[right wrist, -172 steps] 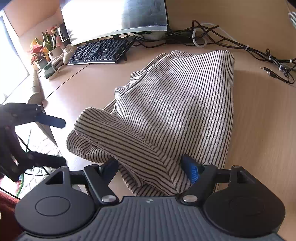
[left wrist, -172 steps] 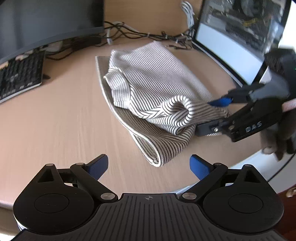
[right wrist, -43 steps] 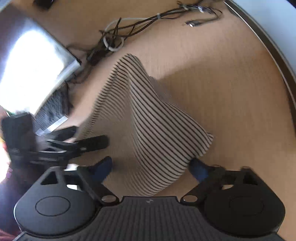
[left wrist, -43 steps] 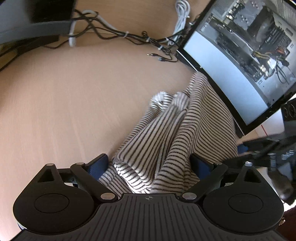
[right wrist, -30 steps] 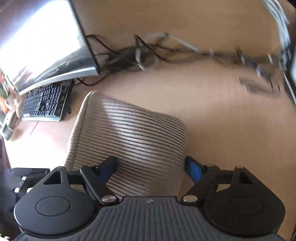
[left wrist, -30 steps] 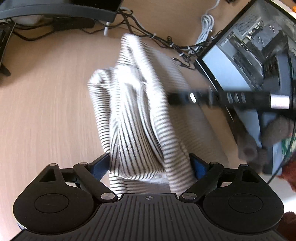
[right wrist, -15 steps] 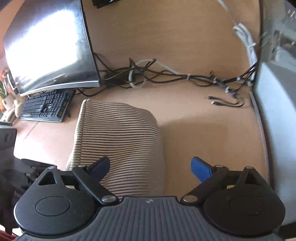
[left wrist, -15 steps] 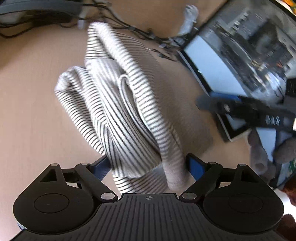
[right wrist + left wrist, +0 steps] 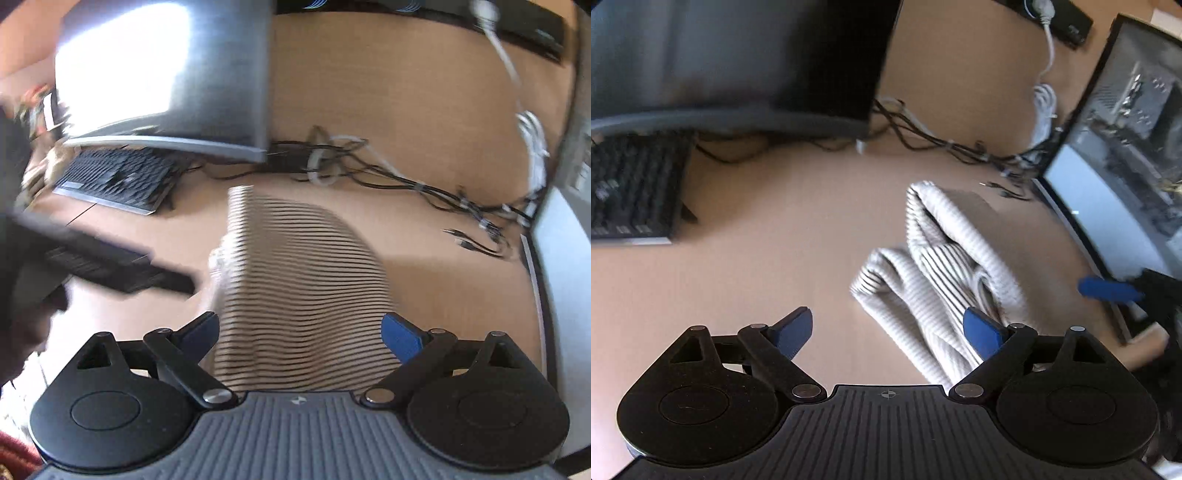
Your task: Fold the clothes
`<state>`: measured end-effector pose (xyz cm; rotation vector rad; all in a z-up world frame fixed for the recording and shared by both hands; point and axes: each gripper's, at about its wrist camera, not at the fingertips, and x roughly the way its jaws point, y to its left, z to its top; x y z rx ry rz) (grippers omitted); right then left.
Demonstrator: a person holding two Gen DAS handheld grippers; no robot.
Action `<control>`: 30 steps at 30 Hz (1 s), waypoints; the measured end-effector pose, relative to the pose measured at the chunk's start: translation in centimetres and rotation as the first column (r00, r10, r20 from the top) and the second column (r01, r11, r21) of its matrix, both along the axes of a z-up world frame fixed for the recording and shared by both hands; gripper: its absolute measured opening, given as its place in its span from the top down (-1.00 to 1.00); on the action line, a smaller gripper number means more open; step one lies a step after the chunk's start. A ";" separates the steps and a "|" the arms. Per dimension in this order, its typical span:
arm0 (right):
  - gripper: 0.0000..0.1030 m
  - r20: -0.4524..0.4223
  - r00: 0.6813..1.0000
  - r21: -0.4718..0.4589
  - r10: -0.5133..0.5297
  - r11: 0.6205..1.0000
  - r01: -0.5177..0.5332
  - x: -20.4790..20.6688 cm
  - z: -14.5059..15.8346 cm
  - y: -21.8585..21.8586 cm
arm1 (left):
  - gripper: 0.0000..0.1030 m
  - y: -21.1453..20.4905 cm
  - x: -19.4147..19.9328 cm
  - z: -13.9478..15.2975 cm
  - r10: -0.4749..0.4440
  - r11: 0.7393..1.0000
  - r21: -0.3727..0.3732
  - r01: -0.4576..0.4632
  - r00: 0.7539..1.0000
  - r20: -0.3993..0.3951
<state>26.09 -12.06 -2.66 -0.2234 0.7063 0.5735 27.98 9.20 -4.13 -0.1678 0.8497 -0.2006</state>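
Note:
A grey-and-black striped garment (image 9: pixel 942 266) lies folded in a bundle on the wooden desk (image 9: pixel 757 266). In the right wrist view it (image 9: pixel 303 295) fills the space in front of my right gripper (image 9: pixel 301 330), whose jaws stand wide apart above it. My left gripper (image 9: pixel 888 328) is open and empty, set to the left of the bundle, its right finger over the cloth's edge. The right gripper's blue fingertip (image 9: pixel 1108 290) shows at the right edge of the left wrist view. The left gripper (image 9: pixel 110 273) appears blurred at the left of the right wrist view.
A curved monitor (image 9: pixel 738 62) and black keyboard (image 9: pixel 631 192) stand at the back left. A tangle of cables (image 9: pixel 369 166) runs along the back. A computer case with a glass side (image 9: pixel 1115 173) stands on the right.
Both grippers have let go of the garment and pulled back and up. The bundle now lies on the desk. My left gripper has shifted left, off the cloth.

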 end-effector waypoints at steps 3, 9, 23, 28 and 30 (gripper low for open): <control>-0.86 0.040 0.995 -0.087 0.087 0.993 -0.083 -1.3 -1.1 2.5 | -0.81 -0.6 0.1 0.2 0.006 1.000 0.019 -0.006 1.000 0.005; -0.85 0.071 0.991 -0.221 0.114 0.971 -0.095 -1.7 -3.5 5.1 | -0.81 -0.6 -0.2 0.2 0.009 1.000 0.011 -0.009 1.000 -0.008; -0.85 0.054 0.997 -0.178 0.053 0.983 -0.042 -2.0 -2.7 4.1 | -0.83 0.2 0.2 -0.9 0.015 1.000 -0.021 -0.016 0.997 -0.071; -0.44 0.120 0.993 -0.173 0.015 0.985 0.006 -2.8 -1.3 1.9 | -0.83 0.6 0.2 -1.1 0.027 0.999 -0.029 -0.029 0.997 -0.078; -0.44 0.160 0.987 -0.195 0.008 0.980 0.024 -3.4 -0.9 1.3 | -0.82 0.7 0.2 -1.2 0.033 0.999 -0.032 -0.036 0.996 -0.080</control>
